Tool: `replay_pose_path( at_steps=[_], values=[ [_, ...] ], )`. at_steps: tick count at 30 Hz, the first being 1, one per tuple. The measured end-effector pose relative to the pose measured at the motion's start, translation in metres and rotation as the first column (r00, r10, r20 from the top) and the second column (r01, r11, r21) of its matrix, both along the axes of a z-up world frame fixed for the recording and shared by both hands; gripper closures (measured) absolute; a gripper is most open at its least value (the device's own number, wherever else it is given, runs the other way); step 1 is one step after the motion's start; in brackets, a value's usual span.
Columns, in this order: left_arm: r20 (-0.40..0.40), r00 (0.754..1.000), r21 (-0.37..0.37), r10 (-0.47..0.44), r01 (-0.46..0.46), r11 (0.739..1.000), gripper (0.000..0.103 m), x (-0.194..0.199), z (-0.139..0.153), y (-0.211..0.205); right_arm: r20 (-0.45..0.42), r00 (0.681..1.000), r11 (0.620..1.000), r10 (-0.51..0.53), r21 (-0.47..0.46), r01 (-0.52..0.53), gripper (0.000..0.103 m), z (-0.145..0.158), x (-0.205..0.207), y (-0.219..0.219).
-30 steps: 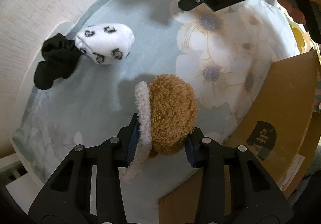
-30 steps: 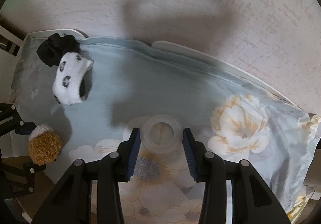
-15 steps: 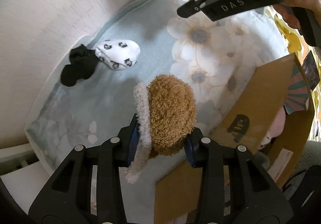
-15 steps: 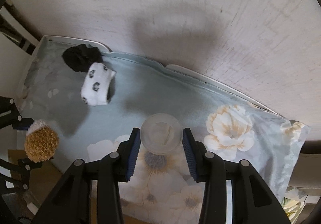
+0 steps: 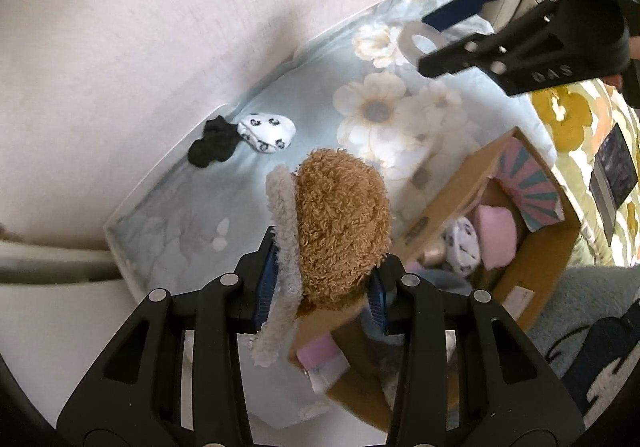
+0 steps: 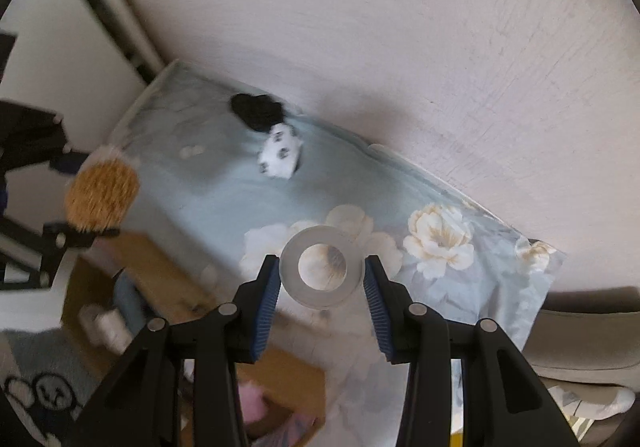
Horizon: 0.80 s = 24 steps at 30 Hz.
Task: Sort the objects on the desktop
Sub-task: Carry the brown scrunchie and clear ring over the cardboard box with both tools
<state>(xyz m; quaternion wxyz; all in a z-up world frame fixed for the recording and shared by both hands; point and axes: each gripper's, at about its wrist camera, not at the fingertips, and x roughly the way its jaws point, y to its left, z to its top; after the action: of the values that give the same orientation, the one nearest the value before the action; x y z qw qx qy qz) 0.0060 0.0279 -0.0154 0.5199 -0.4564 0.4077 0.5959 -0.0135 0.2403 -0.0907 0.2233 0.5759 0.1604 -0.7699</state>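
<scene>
Left tongs clamped on brown plush toy, right tongs gripping clear tape roll between pads.

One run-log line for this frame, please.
left gripper: shut on brown plush sock | right gripper: shut on clear tape ring | cardboard box: below | two socks: on cloth

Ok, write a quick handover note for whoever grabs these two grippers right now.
Left gripper: shut on the brown plush, held above the cardboard box.
Right gripper: shut on the clear tape ring, held over the floral cloth.
Done: box already holds several soft items.
Left: drop both in, then fetch the spotted sock and black sock by the wall.
</scene>
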Motion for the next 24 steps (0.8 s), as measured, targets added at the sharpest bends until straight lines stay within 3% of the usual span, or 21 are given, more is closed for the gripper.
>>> replay_pose_path(
  at_steps=[4,8,16,24],
  values=[
    [-0.021,1.0,0.004,0.019,-0.019,1.0,0.067,0.019,0.008,-0.015,-0.022,0.997,0.997,0.081,0.012,-0.08,0.064,0.008,0.034,-0.011],
    [0.016,0.999,0.02,0.041,-0.042,0.999,0.067,0.038,0.005,-0.029,-0.004,0.99,0.99,0.139,-0.006,-0.139,0.064,-0.001,0.065,-0.021],
    [0.056,0.997,0.01,0.054,-0.055,0.998,0.067,0.082,-0.022,-0.046,0.089,0.98,0.984,0.177,-0.026,-0.176,0.064,-0.036,0.107,-0.016],
    [0.075,0.996,-0.067,0.045,-0.04,0.997,0.067,0.11,-0.061,-0.051,0.129,0.97,0.978,0.205,0.012,-0.208,0.064,-0.062,0.136,-0.009]
  ],
)
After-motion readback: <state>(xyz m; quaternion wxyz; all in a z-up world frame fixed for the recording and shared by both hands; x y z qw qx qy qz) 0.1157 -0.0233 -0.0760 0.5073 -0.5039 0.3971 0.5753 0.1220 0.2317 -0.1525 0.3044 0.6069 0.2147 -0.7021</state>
